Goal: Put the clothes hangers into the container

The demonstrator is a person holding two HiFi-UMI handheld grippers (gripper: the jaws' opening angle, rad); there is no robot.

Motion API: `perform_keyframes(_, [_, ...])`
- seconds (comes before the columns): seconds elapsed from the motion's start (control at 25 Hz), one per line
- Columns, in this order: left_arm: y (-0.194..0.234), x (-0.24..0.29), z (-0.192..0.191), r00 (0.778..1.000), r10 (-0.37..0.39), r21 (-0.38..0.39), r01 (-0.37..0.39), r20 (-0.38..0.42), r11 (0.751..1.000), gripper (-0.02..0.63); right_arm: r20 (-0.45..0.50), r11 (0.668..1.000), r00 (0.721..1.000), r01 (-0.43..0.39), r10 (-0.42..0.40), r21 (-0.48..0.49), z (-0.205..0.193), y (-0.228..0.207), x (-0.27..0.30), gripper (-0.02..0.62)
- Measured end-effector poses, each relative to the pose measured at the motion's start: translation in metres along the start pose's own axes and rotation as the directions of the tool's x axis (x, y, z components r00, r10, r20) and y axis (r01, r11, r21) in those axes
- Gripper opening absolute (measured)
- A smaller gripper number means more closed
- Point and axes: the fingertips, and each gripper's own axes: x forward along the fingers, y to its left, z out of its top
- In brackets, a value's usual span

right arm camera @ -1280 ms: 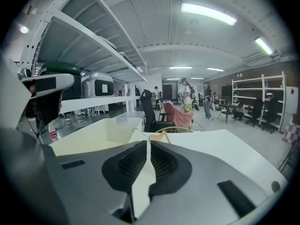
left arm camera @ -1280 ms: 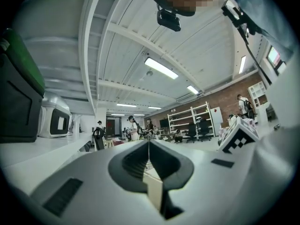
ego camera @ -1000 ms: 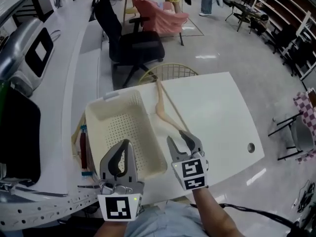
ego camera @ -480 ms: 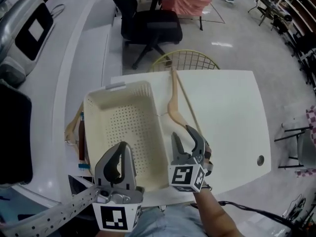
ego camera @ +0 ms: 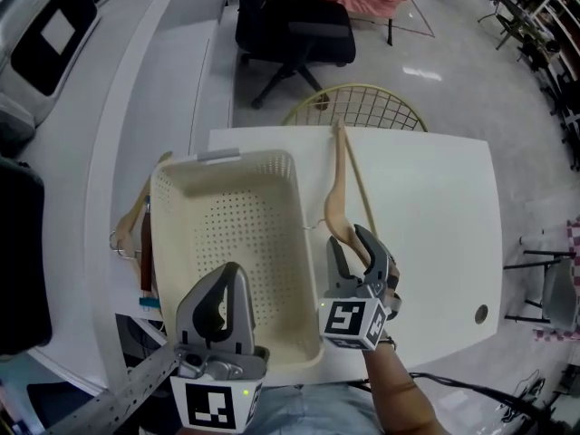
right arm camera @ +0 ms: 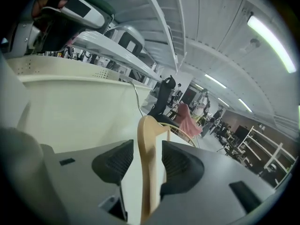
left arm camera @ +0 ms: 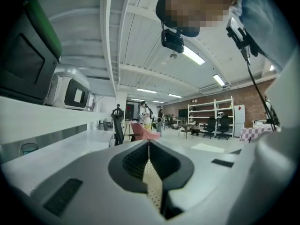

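Observation:
A pale wooden hanger (ego camera: 339,198) lies on the white table (ego camera: 435,207), just right of the cream perforated container (ego camera: 222,159). My right gripper (ego camera: 353,247) straddles the hanger's near end. In the right gripper view the hanger (right arm camera: 149,163) stands between the jaws with a gap on the left side, so the right gripper (right arm camera: 144,165) is open. My left gripper (ego camera: 231,275) hovers over the container's near end, shut on nothing; its pads meet in the left gripper view (left arm camera: 149,146). A second hanger (ego camera: 136,229) lies left of the container.
A yellow wire chair (ego camera: 358,107) stands at the table's far edge, with a black office chair (ego camera: 294,25) beyond it. A long white counter (ego camera: 118,107) runs along the left. The table has a small hole (ego camera: 480,314) near its right front corner.
My right gripper has slid forward so the hanger's near end now sits between its jaws, which stand a little wider. The head view has tilted down. The left gripper stays shut.

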Motion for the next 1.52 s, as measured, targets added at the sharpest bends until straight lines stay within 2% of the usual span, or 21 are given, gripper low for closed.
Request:
perform_keyframes(0.2, [0.006, 0.009, -0.007, 1.000, 0.015, -0.012, -0.015, -0.016, 1.000, 0.012, -0.009, 1.000, 1.000, -0.016, 0.016, -0.015, -0.004, 0.002, 0.012, 0.193])
perform_keyframes(0.44, [0.010, 0.015, -0.010, 0.999, 0.028, -0.011, -0.029, -0.025, 1.000, 0.012, -0.004, 1.000, 1.000, 0.014, -0.014, -0.028, -0.004, -0.004, 0.016, 0.114])
perform_keyframes(0.76, [0.008, 0.014, -0.004, 1.000, 0.025, -0.007, -0.025, -0.020, 1.000, 0.012, -0.011, 0.999, 0.999, 0.050, -0.050, -0.005, 0.001, -0.017, 0.009, 0.090])
perform_keyframes(0.84, [0.006, 0.012, 0.000, 1.000, 0.021, -0.002, -0.021, -0.011, 1.000, 0.012, -0.001, 0.998, 0.998, 0.061, -0.061, 0.033, 0.004, -0.023, 0.004, 0.077])
perform_keyframes(0.96, [0.003, 0.009, 0.005, 1.000, 0.013, 0.006, -0.013, 0.005, 1.000, 0.012, -0.002, 0.986, 0.998, 0.062, -0.062, 0.153, 0.006, -0.039, -0.002, 0.061])
perform_keyframes(1.16, [-0.005, -0.004, 0.016, 1.000, -0.006, 0.023, 0.005, 0.027, 1.000, 0.012, 0.006, 0.939, 0.998, 0.060, -0.066, 0.338, 0.016, -0.067, -0.024, 0.061])
perform_keyframes(1.52, [-0.020, -0.041, 0.040, 0.996, -0.061, 0.005, 0.061, 0.059, 0.998, 0.012, 0.122, 0.885, 0.986, 0.043, -0.113, 0.464, 0.077, -0.097, -0.096, 0.061])
